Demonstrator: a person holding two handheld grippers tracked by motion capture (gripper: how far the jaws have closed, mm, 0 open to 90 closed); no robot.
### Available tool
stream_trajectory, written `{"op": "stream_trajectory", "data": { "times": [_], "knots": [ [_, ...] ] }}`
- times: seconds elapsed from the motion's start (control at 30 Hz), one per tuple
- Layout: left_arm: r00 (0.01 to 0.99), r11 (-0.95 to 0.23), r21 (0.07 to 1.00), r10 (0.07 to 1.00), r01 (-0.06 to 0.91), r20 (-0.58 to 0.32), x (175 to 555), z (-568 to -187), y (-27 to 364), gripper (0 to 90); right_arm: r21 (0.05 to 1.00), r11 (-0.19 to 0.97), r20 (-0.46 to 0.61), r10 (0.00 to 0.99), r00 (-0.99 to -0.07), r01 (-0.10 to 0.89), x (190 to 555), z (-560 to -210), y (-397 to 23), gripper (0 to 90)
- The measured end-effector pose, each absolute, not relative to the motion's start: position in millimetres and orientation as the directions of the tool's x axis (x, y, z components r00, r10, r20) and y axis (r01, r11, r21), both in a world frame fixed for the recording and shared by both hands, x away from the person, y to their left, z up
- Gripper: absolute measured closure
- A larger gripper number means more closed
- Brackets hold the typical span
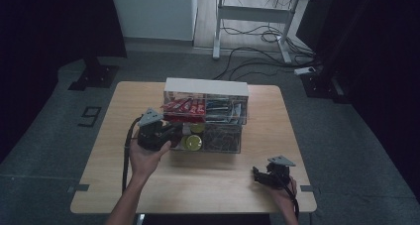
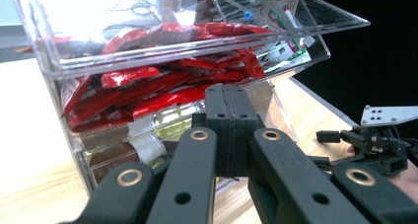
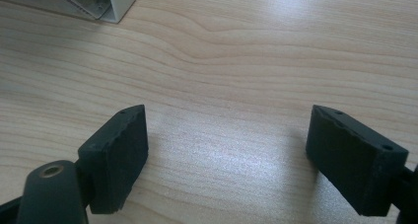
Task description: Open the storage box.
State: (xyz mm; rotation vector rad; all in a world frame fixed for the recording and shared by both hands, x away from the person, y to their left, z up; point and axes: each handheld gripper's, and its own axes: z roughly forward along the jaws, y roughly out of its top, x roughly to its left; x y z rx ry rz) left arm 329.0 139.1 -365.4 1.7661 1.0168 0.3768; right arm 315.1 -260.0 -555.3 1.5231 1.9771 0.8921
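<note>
Jaws pressed together, my left gripper (image 1: 174,132) noses the clear acrylic organizer (image 1: 205,117) mid-table; my right gripper (image 1: 258,175) rests well apart, near the table's (image 1: 208,185) front edge.

Left gripper view: my closed jaws grasp nothing, tips just short of the lower drawer (image 2: 148,150) beneath the red sachets (image 2: 162,86); contact I cannot tell. Right gripper view: jaws released over bare wood. Judged step: working that drawer; next calls for parted jaws or a steady nudge.

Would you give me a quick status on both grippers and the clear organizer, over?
Left gripper shut, jaws against the clear organizer at its red-packet tier, nothing visibly pinched. Right gripper open, empty, low over bare table. Nothing in the way.
</note>
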Motion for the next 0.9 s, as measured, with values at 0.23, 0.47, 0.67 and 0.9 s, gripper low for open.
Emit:
{"op": "stream_trajectory", "data": {
  "times": [0.23, 0.47, 0.67, 0.9],
  "knots": [
    [0.598, -0.125, 0.876, 0.775, 0.465, -0.206, 336, -362, 134, 90.0, 0.744, 0.165, 0.012, 0.965, -0.260, 0.648, 315, -555, -260, 16.4],
    [0.601, -0.131, 0.877, 0.773, 0.463, -0.201, 341, -359, 130, 90.0, 0.744, 0.165, 0.012, 0.965, -0.260, 0.648, 315, -555, -260, 16.4],
    [0.602, -0.132, 0.875, 0.772, 0.465, -0.204, 343, -358, 128, 90.0, 0.744, 0.165, 0.012, 0.965, -0.260, 0.648, 315, -555, -260, 16.4],
    [0.605, -0.132, 0.870, 0.767, 0.474, -0.214, 347, -359, 125, 90.0, 0.744, 0.166, 0.012, 0.965, -0.261, 0.647, 315, -555, -260, 16.4]
  ]
}}
